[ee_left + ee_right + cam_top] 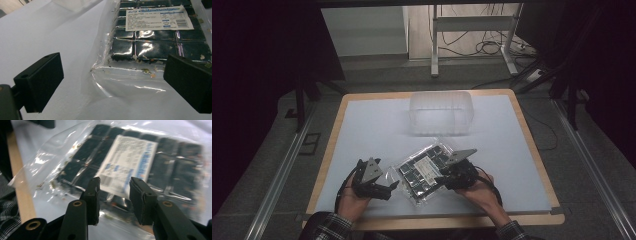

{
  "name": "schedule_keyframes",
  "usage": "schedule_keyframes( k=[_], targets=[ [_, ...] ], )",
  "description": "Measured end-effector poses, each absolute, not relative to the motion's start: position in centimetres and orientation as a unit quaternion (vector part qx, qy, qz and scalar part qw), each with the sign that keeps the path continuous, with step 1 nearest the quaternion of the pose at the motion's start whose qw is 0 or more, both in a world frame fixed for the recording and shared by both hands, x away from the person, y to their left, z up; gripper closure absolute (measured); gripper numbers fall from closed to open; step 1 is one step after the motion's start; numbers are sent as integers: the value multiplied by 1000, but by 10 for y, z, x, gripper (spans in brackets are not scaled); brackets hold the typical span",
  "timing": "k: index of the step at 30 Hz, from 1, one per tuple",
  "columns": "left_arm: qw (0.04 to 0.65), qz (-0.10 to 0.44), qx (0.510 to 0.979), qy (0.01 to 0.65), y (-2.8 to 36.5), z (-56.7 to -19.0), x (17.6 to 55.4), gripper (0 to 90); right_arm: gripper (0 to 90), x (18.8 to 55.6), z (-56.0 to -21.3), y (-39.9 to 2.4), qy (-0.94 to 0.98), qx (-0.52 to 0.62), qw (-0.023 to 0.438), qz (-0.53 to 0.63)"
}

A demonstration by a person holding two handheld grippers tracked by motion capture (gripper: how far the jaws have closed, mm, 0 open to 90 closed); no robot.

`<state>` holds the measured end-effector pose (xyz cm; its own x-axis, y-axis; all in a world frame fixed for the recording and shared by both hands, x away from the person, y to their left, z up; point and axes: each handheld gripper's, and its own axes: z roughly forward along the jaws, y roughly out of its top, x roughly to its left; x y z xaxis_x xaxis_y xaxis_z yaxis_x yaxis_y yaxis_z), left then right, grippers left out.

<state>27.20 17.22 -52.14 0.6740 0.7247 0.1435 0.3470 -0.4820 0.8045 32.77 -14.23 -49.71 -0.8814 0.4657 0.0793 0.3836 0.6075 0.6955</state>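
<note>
Left tongs (393,188) low on the tabletop (362,125), near edge, held in the person's left hand (354,197). Jaws spread wide, holding nothing — in the left gripper view the clear end of the bag (140,72) lies between and just ahead of them, flat on the white surface, not touched by either jaw as far as I can tell.

Right tongs (443,179) just right of the left ones, in the right hand (477,192), tips over the near right edge of the bag (424,170). Jaws partly open with a clear gap between the pads (93,197). In the right gripper view the bag (125,167) sits beyond and under the jaws; can't tell if a pad touches the plastic — nothing pinched.

Bag: clear plastic, flat, turned at an angle, sitting between the two tongs and reaching away from them. Inside it a grid of dark squares with a white printed label (158,18) on top; label text too small to read. Crumbs or flecks are loose inside the near end.

Beyond the bag, well ahead of both tongs — a clear plastic box (441,112), near the far edge of the tabletop. Plaid sleeves (324,227) at the near edge.
</note>
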Motion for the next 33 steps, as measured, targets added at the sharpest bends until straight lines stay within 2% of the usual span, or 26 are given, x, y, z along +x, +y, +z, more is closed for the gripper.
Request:
schedule_keyframes(
  k=[14, 24, 33],
  targets=[
    [392, 241, 827, 324, 172, -522, 272, 25, 497, 361, -486, -177, 873, 297, 99, 373],
    [391, 241, 827, 324, 172, -522, 272, 26, 484, 382, -480, -197, 855, 336, 148, 365],
    [391, 242, 827, 324, 172, -522, 272, 27, 457, 399, -489, -208, 848, 360, 121, 371]
  ],
)
